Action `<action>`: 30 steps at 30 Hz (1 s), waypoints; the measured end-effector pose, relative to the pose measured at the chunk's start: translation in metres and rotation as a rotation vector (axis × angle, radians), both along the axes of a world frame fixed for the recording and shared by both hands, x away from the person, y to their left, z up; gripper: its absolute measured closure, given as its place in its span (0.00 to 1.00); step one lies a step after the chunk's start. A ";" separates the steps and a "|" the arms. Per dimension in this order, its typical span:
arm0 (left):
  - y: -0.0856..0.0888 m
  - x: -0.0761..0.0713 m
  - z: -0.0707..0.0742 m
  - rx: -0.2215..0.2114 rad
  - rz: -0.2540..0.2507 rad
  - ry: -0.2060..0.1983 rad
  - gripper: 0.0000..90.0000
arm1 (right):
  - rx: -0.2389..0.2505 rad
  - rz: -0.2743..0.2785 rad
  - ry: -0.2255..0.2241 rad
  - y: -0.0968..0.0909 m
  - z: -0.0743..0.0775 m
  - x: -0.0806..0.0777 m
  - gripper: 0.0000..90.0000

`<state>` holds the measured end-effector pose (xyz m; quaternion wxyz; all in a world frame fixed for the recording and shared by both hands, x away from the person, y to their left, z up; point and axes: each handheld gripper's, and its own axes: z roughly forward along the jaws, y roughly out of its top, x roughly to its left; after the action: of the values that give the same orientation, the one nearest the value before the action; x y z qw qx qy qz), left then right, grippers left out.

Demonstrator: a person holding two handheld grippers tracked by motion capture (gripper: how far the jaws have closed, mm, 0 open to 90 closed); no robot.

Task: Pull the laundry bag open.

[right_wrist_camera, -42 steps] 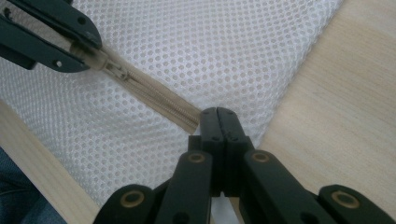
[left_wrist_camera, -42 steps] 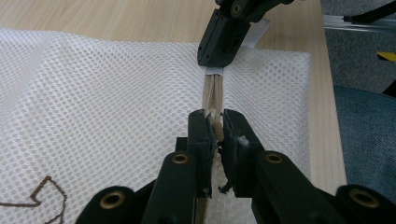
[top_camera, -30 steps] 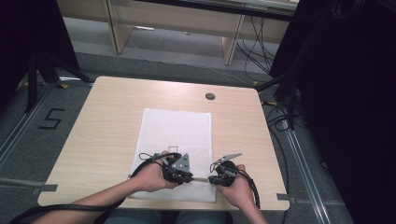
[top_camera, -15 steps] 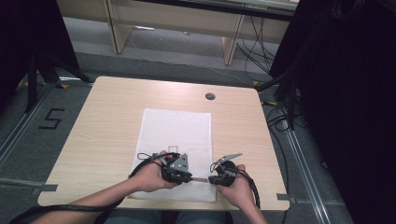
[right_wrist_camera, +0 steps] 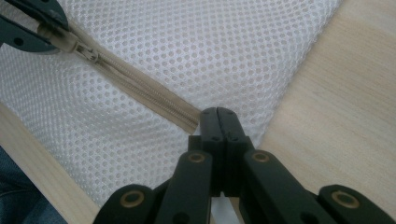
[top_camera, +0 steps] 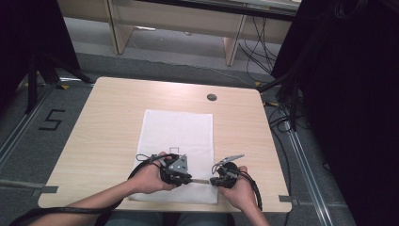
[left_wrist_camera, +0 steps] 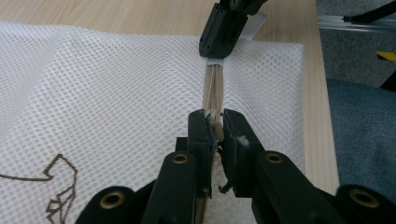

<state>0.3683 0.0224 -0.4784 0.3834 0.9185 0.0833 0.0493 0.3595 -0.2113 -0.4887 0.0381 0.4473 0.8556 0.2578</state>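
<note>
- A white mesh bag (top_camera: 181, 141) is laid flat on the wooden table (top_camera: 108, 122), a round hole (top_camera: 211, 97) beyond it.
- The bag's zipper pull (left_wrist_camera: 214, 122) is pinched by the left gripper (left_wrist_camera: 214, 126).
- The zipper's end (right_wrist_camera: 194, 122) is clamped by the right gripper (right_wrist_camera: 217, 114).

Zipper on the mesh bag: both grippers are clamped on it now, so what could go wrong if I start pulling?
The left gripper pinches only the small zipper pull, so it may slip out. The right gripper holds just the end of the zipper tape; a hard tug could drag the mesh bag off the table edge or snag mesh in the slider.
</note>
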 end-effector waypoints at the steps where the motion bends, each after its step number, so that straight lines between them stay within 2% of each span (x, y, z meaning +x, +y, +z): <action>1: 0.000 0.000 0.000 0.000 -0.001 0.002 0.90 | 0.000 0.001 0.000 0.000 0.000 0.000 1.00; 10: 0.004 -0.001 0.001 -0.006 0.008 0.009 0.90 | 0.001 0.001 0.001 0.000 0.000 0.000 1.00; 14: 0.006 -0.001 0.002 -0.007 0.003 0.004 0.90 | 0.000 0.000 0.000 0.000 0.000 0.000 1.00; 15: 0.007 0.000 0.003 0.005 -0.008 -0.013 0.90 | 0.000 0.000 0.000 0.000 0.000 0.000 1.00; 16: 0.007 -0.001 0.003 -0.010 0.003 0.001 0.90 | 0.000 0.000 0.000 0.000 0.000 0.000 1.00; 30: 0.011 -0.002 0.003 -0.023 0.012 0.005 0.90 | 0.002 -0.001 0.001 0.000 0.000 0.000 1.00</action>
<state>0.3666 0.0336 -0.4753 0.3933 0.9137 0.0902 0.0481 0.3597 -0.2117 -0.4887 0.0375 0.4478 0.8552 0.2583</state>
